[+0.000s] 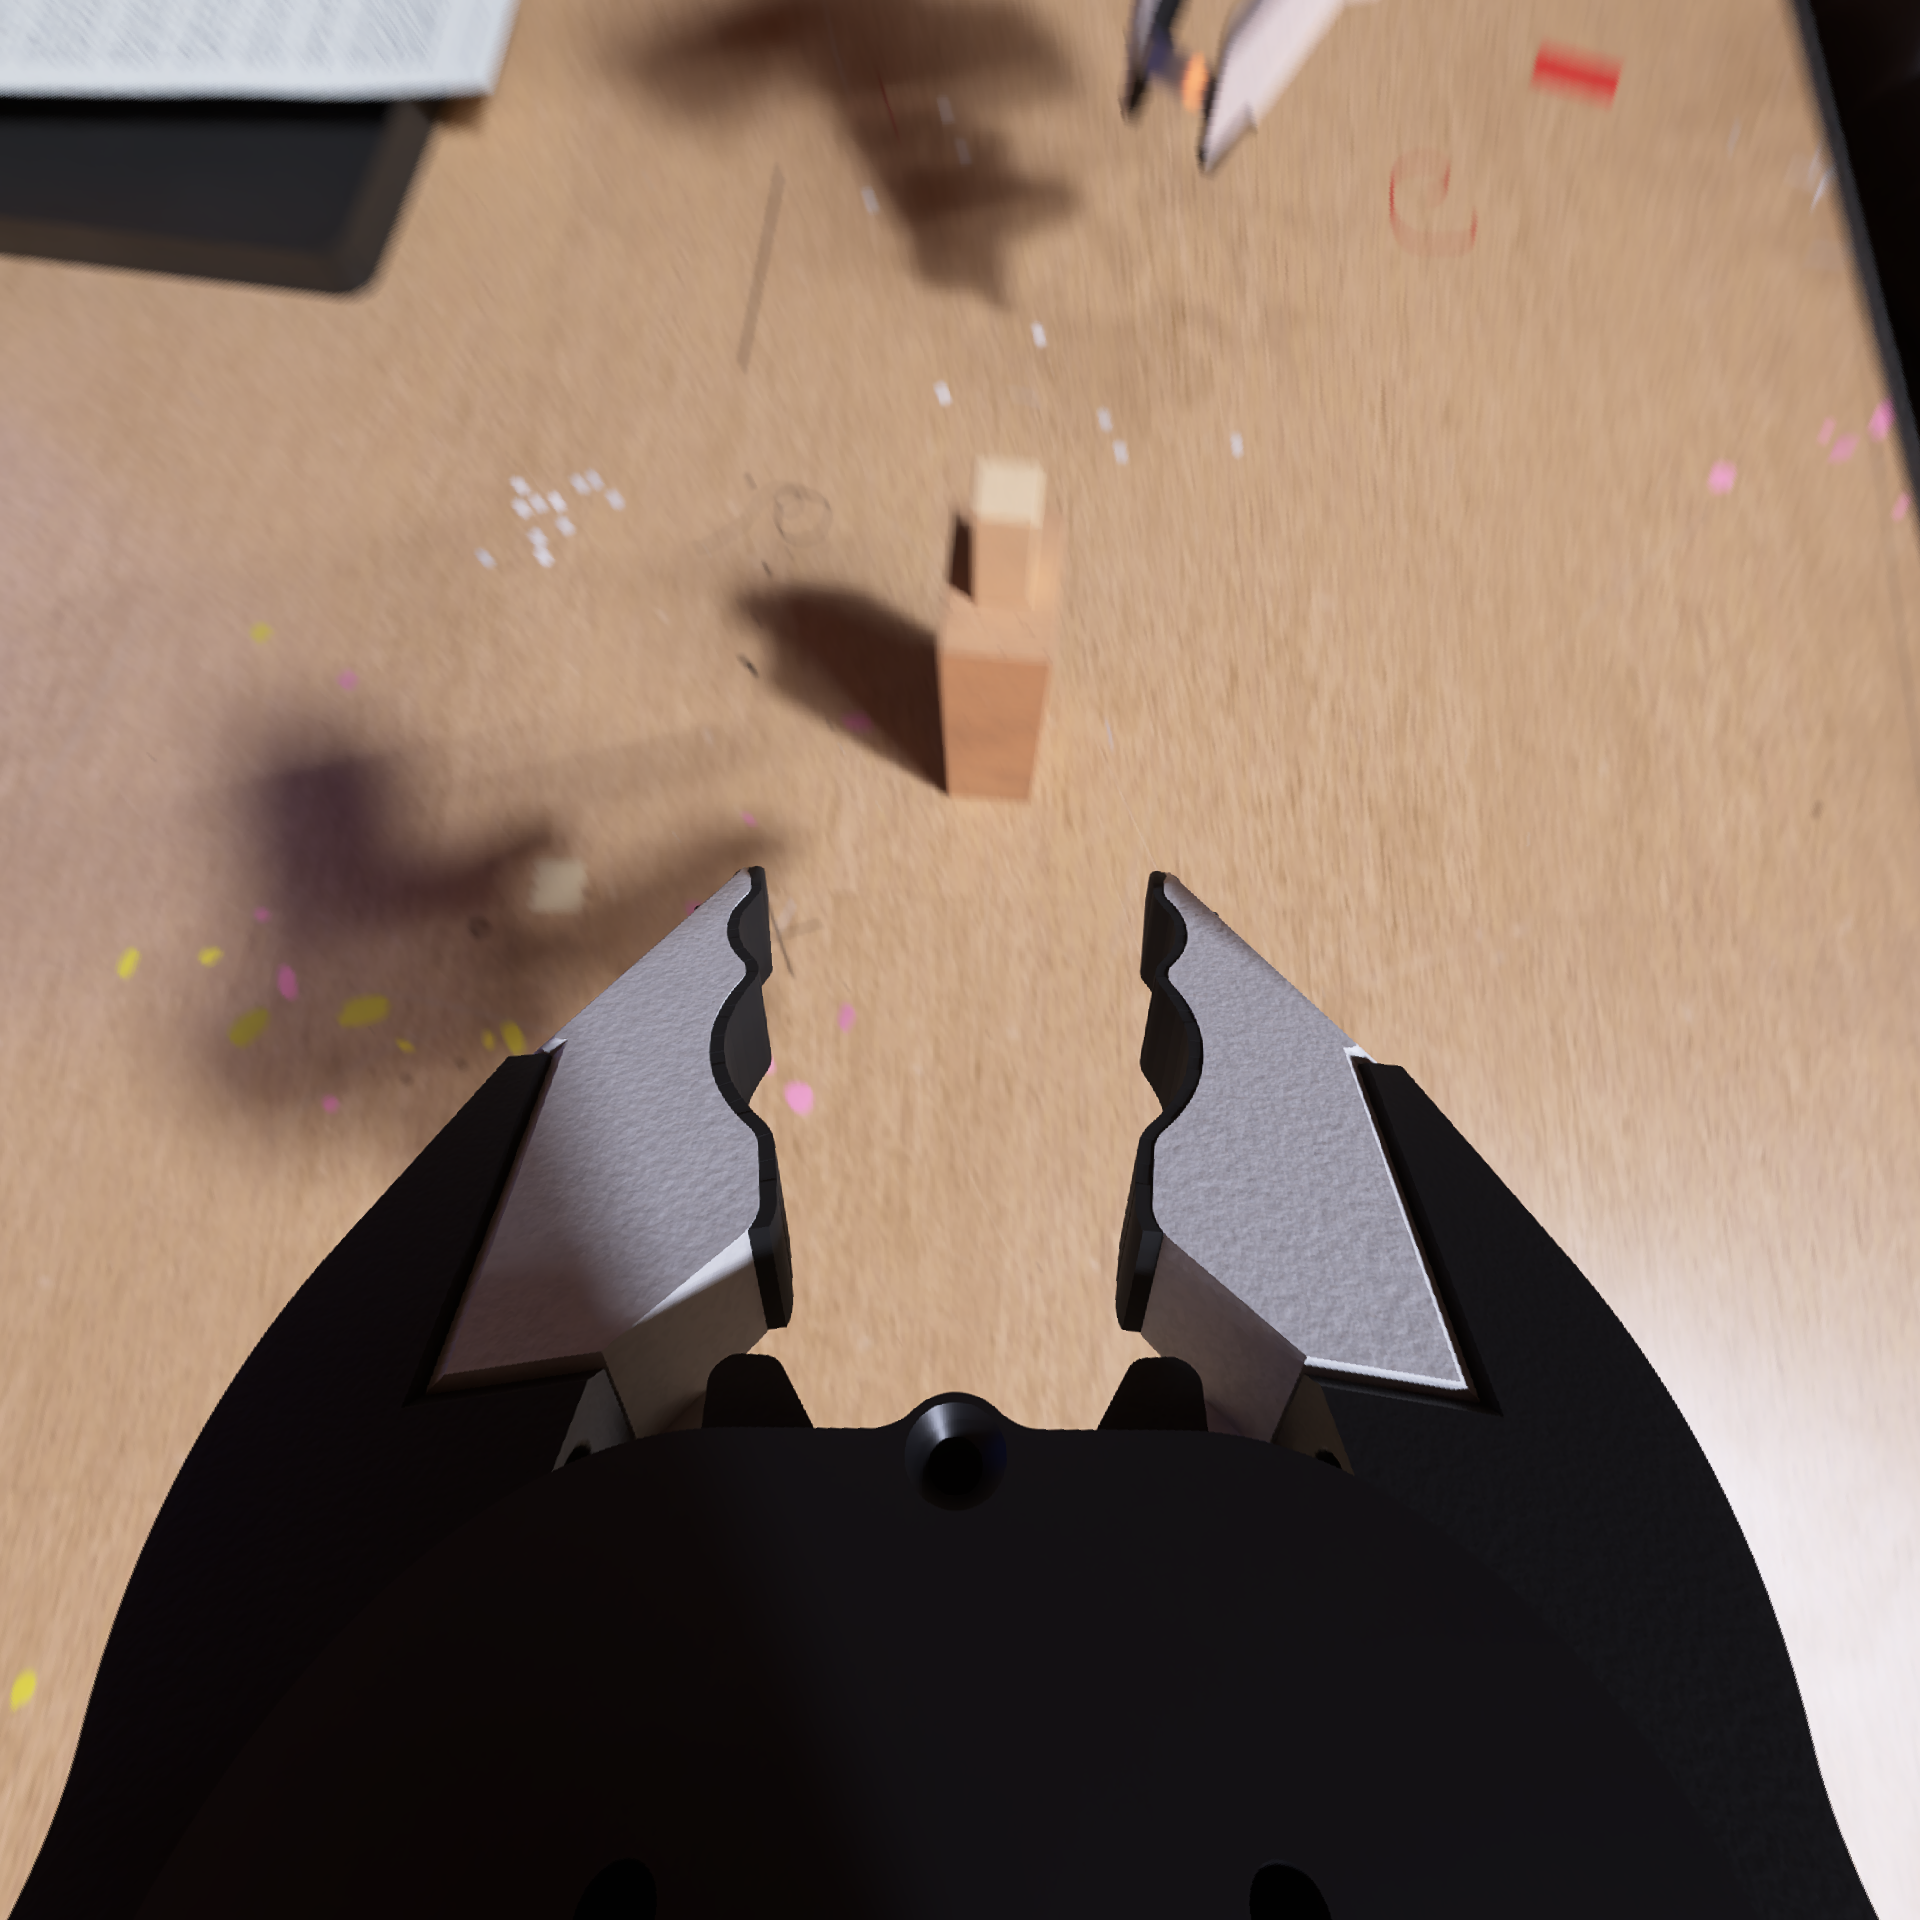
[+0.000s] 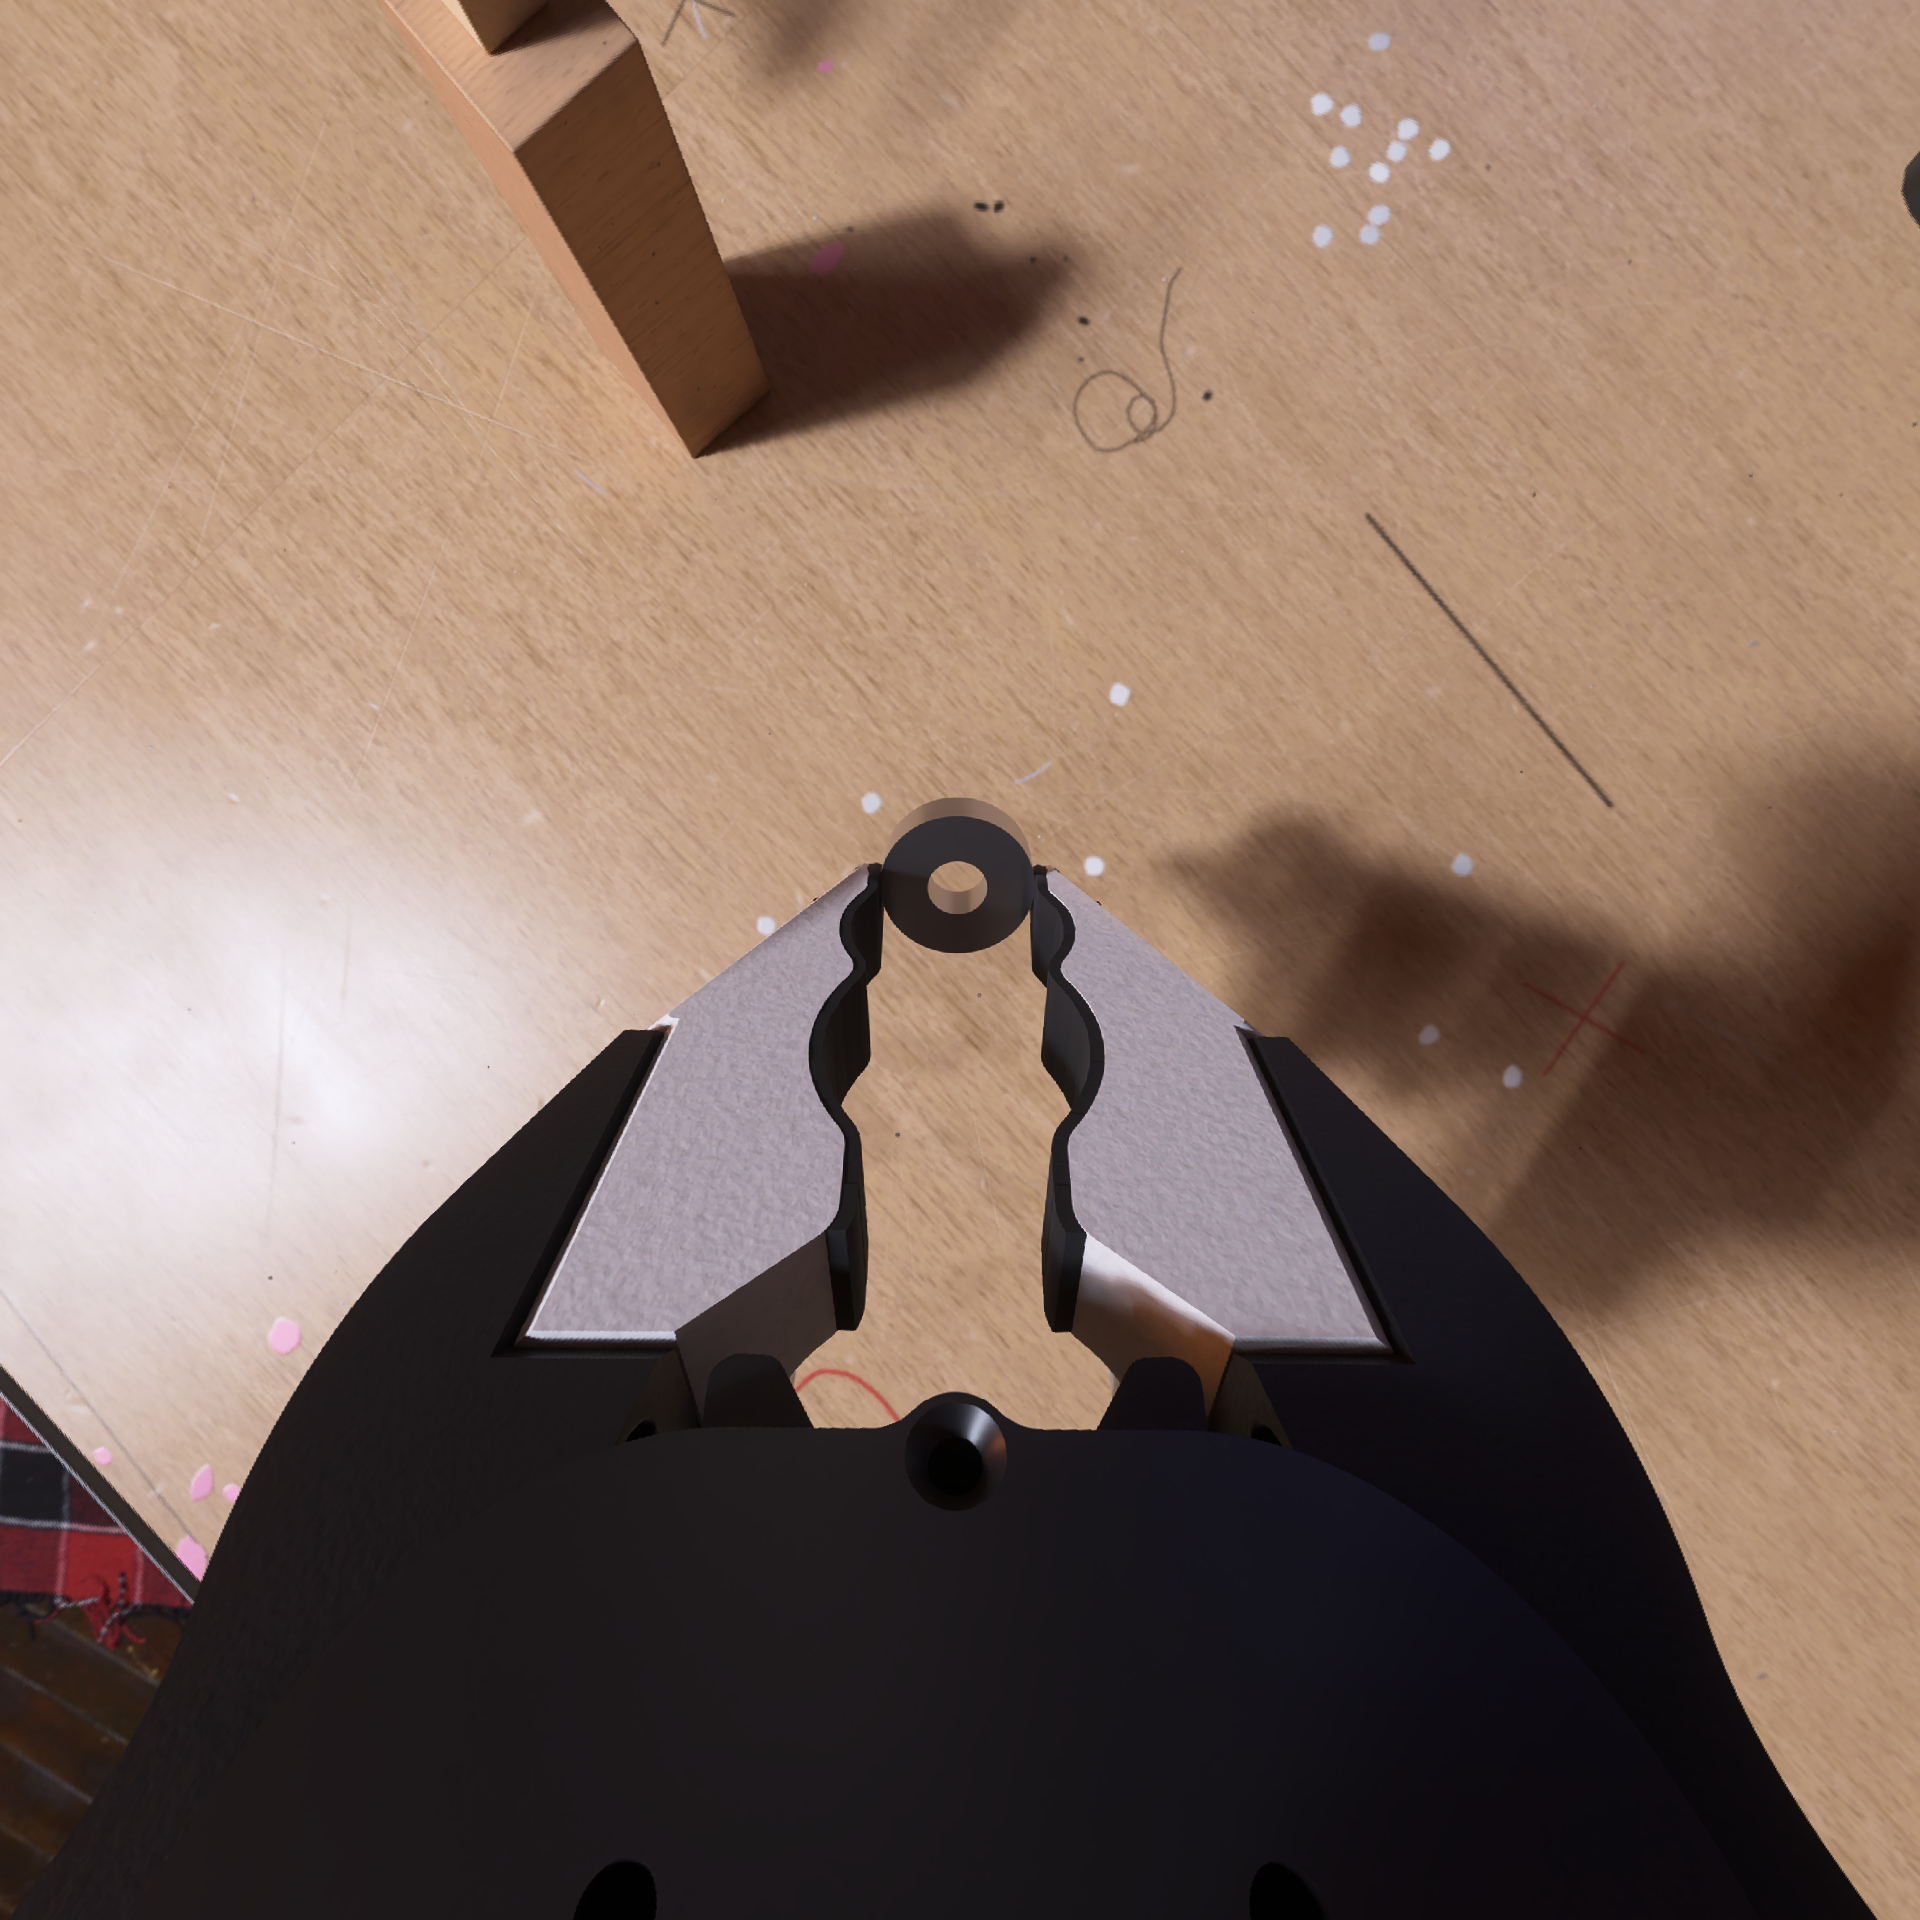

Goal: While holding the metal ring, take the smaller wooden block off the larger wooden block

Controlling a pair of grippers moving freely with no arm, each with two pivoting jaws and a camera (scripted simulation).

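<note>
In the left wrist view the larger wooden block stands upright on the wooden table. The smaller, paler wooden block stands on top of it. My left gripper is open and empty, above the table, a short way in front of the blocks. In the right wrist view my right gripper is shut on the dark metal ring, pinched at the fingertips above the table. The larger block stands far left of it, with the smaller block cut off by the top edge. The right gripper shows blurred, far off.
A dark book with a white page lies at the far left. A small pale cube lies left of my left fingers. A red plaid cloth sits beyond the table edge. Paint specks and pencil marks dot the table.
</note>
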